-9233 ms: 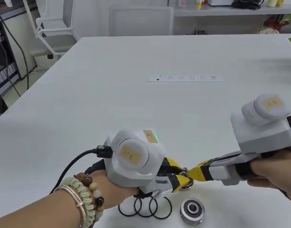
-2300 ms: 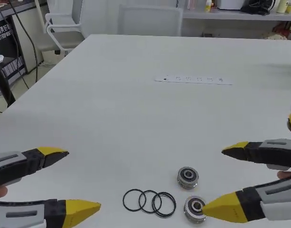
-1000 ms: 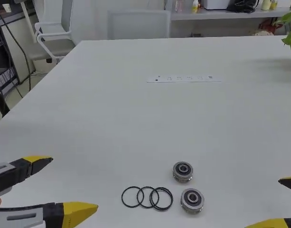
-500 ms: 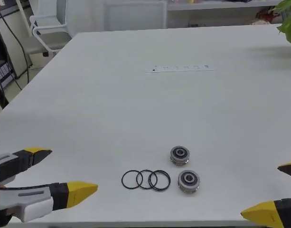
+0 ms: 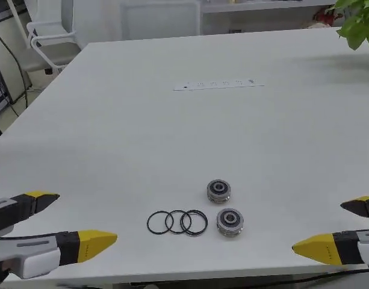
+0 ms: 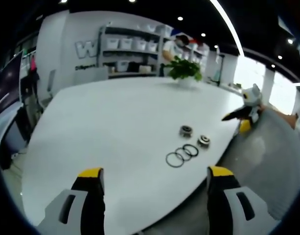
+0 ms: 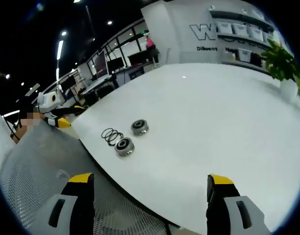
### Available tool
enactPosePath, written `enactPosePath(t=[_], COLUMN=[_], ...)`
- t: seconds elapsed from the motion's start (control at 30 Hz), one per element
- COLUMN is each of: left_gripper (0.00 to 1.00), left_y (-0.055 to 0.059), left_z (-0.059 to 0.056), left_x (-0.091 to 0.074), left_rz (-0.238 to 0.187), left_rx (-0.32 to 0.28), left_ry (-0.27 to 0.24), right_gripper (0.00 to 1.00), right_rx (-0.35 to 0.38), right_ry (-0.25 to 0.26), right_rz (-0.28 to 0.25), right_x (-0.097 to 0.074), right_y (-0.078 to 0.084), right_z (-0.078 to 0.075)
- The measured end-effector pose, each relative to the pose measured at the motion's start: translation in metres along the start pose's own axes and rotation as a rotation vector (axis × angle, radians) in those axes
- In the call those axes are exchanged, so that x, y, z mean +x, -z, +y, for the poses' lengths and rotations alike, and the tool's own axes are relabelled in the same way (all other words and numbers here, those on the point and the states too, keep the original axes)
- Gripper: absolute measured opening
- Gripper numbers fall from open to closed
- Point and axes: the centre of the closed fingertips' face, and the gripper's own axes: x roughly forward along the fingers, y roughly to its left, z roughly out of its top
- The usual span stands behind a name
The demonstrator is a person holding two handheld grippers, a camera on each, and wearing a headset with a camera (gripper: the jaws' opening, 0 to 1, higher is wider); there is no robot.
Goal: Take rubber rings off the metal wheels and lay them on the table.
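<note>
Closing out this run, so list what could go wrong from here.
The three rubber rings overlap, so lifting one may drag the others along. The rings and both metal wheels lie close to the near edge of the table. If the open left gripper or right gripper swept inward, it could knock them off.

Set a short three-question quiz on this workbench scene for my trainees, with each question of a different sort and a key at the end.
1. How many round metal wheels stand on the white table?
2. True or false: the jaws of the left gripper are shut on a ring.
3. The thin black rubber rings lie: A) stacked on a wheel; B) in an overlapping row beside the wheels; C) hanging off the table edge.
Key: 1 two; 2 false; 3 B.
</note>
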Motion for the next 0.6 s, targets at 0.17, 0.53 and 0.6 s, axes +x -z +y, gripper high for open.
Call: enactPosePath(t=[0.17, 0.53, 0.6], left_gripper=[0.87, 0.89, 0.88], left_y=[0.0009, 0.004, 0.004], left_z=[0.0019, 0.0031, 0.0028], left_x=[-0.001, -0.0018, -0.0021], left_rz=[0.002, 0.02, 0.02], left_rx=[-0.009, -0.01, -0.011], left_ry=[-0.014, -0.029, -0.028], right_gripper=[0.94, 0.91, 0.9], right_rx=[0.004, 0.0, 0.006], right_ry=[-0.01, -0.029, -0.029], right_rz=[0.003, 0.016, 0.014], right_x=[0.0001, 0.0011, 0.0008], right_y=[0.0012, 0.0032, 0.0032], right_z=[0.0018, 0.0057, 0.0056])
